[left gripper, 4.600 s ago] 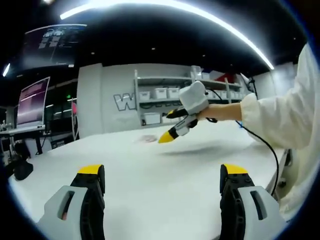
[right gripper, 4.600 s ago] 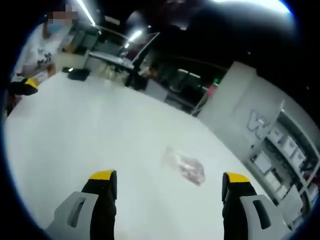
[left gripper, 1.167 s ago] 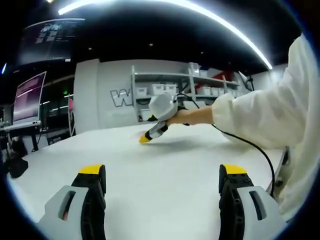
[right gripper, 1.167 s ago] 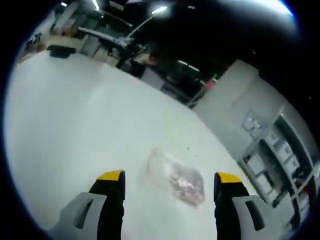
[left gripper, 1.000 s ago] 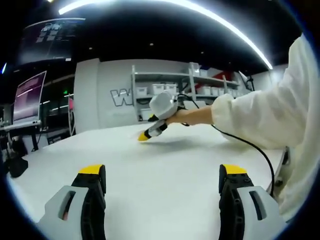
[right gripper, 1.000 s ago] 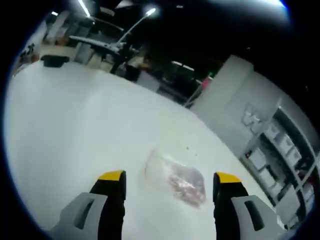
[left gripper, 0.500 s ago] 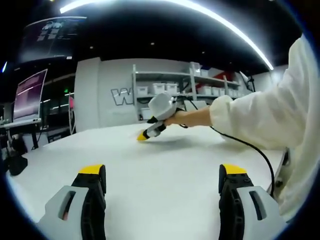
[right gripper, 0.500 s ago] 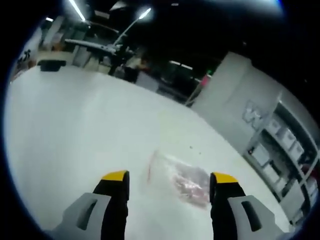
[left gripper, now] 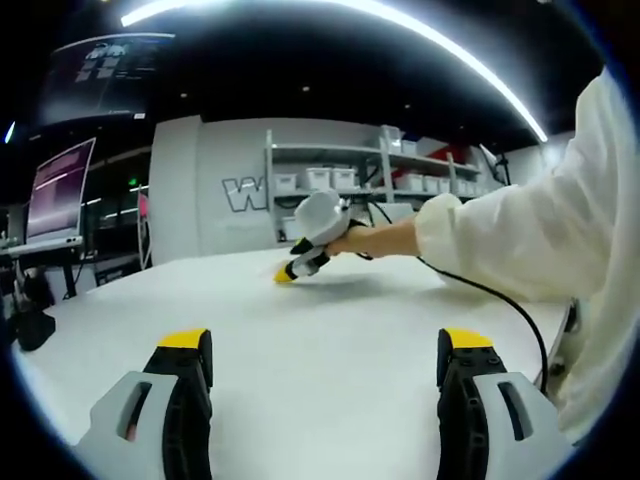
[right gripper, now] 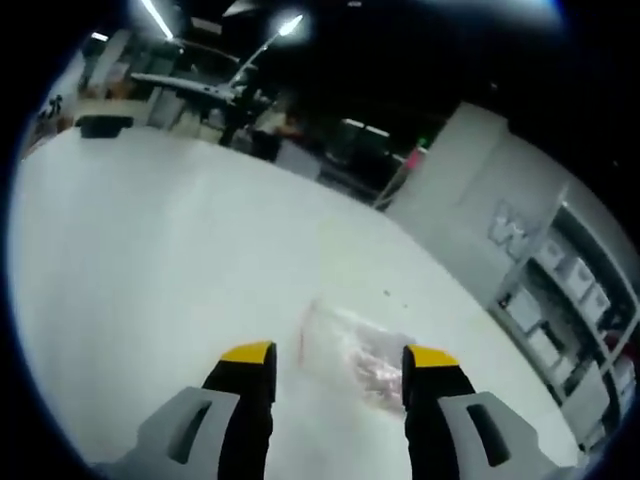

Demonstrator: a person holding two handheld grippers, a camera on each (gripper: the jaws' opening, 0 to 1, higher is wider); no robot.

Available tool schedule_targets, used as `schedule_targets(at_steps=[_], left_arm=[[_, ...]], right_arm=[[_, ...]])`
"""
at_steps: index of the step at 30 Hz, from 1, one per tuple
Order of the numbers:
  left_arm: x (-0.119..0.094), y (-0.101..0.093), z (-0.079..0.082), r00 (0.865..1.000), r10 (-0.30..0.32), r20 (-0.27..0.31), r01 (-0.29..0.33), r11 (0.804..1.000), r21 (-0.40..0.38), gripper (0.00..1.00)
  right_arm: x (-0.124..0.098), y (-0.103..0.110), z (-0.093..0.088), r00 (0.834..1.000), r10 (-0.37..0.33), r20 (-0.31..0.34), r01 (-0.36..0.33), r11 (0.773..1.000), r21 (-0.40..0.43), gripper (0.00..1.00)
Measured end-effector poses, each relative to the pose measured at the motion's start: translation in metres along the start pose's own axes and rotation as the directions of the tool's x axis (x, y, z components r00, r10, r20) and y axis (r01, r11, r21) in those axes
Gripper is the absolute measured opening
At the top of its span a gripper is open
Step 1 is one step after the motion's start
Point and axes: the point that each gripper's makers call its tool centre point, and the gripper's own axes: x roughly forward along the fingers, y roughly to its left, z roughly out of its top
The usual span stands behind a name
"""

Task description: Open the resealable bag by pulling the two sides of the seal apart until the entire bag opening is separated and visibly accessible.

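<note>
In the left gripper view my yellow-tipped grey left gripper (left gripper: 325, 345) stands with jaws wide apart at the bottom of the frame, holding nothing above the white table (left gripper: 330, 320). Just above centre, my right gripper (left gripper: 300, 262) reaches in from the right with its tip low at the table.

In the right gripper view my right gripper (right gripper: 338, 352) is partly open and grips nothing; the clear resealable plastic bag with pinkish contents (right gripper: 355, 355) lies flat on the table between and just beyond the jaw tips, lower centre.
</note>
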Motion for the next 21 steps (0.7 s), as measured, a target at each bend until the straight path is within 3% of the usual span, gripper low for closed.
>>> schedule_targets(at_steps=[11, 21], left_arm=[[-0.0013, 0.0015, 0.0004, 1.000, -0.001, 0.003, 0.001, 1.000, -0.009, 0.92], [-0.0014, 0.0012, 0.0005, 1.000, -0.003, 0.002, 0.003, 1.000, -0.007, 0.92]], right_arm=[[0.0034, 0.0006, -0.0065, 1.000, 0.003, -0.014, -0.003, 0.999, 0.035, 0.31], [0.0032, -0.0001, -0.0102, 1.000, -0.001, -0.014, 0.002, 0.998, 0.062, 0.26]])
